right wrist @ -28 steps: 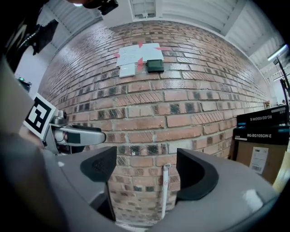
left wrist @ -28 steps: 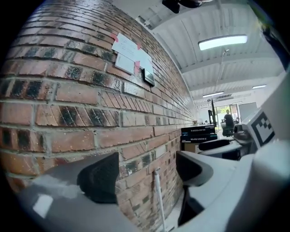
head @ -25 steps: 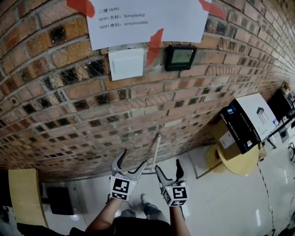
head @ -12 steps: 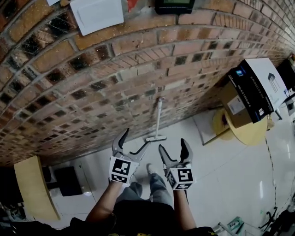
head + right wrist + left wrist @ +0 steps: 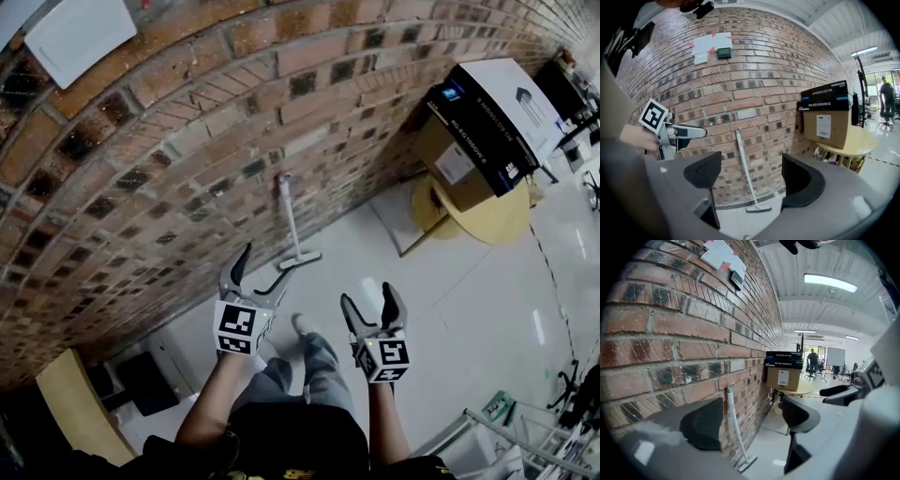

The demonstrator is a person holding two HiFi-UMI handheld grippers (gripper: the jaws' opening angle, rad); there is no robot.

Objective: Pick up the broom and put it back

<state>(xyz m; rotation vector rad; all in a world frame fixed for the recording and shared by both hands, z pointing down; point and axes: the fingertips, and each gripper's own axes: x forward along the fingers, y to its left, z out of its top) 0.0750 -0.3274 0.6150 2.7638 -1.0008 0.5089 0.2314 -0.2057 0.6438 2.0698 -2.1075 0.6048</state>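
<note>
Both claws stand apart and empty: the left claw (image 5: 267, 262) is held ahead of the person and nearer the wall, and the right claw (image 5: 367, 298) is beside it, a little further back. Each has its pads wide open with only air between them.

The broom (image 5: 292, 220) is well ahead of both. It leans nearly upright against the brick wall (image 5: 187, 141), with its head on the floor (image 5: 450, 309) and the top of its handle against the bricks. Both gripper views frame it between the open jaws, but at a distance.

The step in hand looks like the approach. To do it well, I would close in until the handle sits deep between one claw's pads, somewhere around mid-shaft, with the jaws square across the thin pole. A skewed bite on a round shaft could let it twist or slide along the wall. The other claw could then steady the pole higher or lower before lifting. The counter (image 5: 487, 220) with boxes (image 5: 478, 103) stands off to the right, worth keeping clear of when the long handle swings.
</note>
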